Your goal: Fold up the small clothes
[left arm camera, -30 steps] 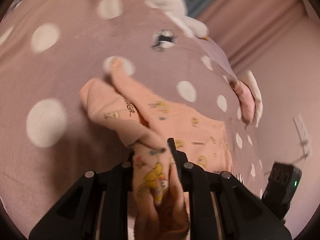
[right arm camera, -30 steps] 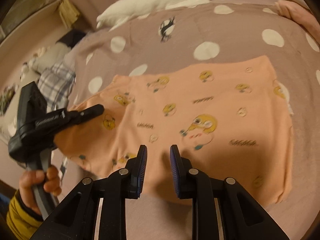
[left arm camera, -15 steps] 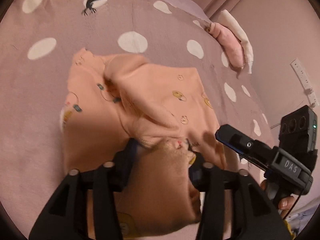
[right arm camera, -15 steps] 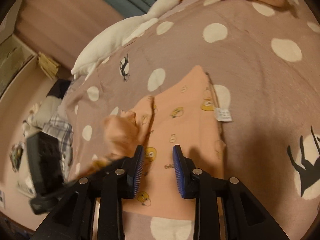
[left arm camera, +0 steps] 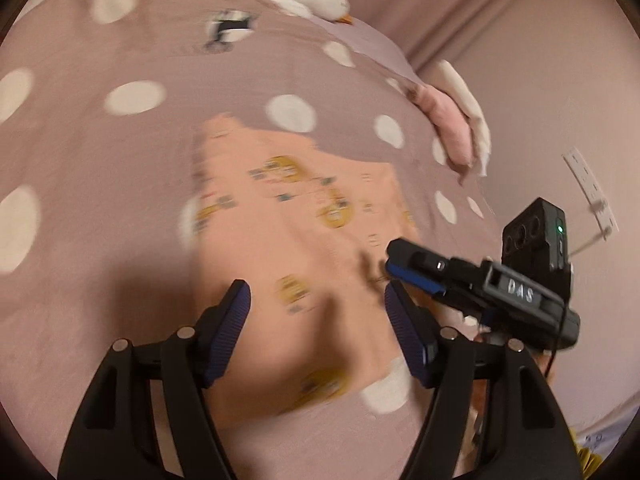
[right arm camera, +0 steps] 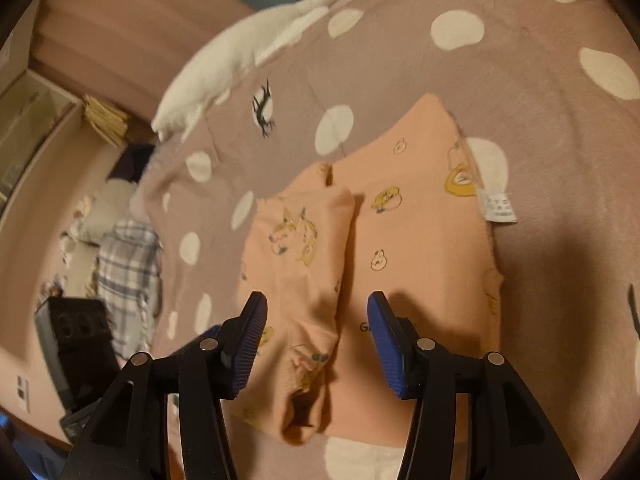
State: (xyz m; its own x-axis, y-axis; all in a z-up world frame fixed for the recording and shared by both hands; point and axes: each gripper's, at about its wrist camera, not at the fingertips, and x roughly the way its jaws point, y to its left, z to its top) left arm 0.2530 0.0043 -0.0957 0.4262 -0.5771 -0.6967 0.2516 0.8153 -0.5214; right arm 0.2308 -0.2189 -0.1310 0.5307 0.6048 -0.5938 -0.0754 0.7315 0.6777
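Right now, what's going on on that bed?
A person with a gripper in each hand is folding a small peach garment on the polka-dot bedspread. One sleeve is folded in over the body. Both the left gripper and right gripper have just been opening and hover over the cloth, holding nothing.

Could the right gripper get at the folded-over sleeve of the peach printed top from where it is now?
Probably yes. The right gripper has just been opening, its jaws apart and empty, with the folded-over sleeve lying directly ahead on the peach printed top, nothing covering it.
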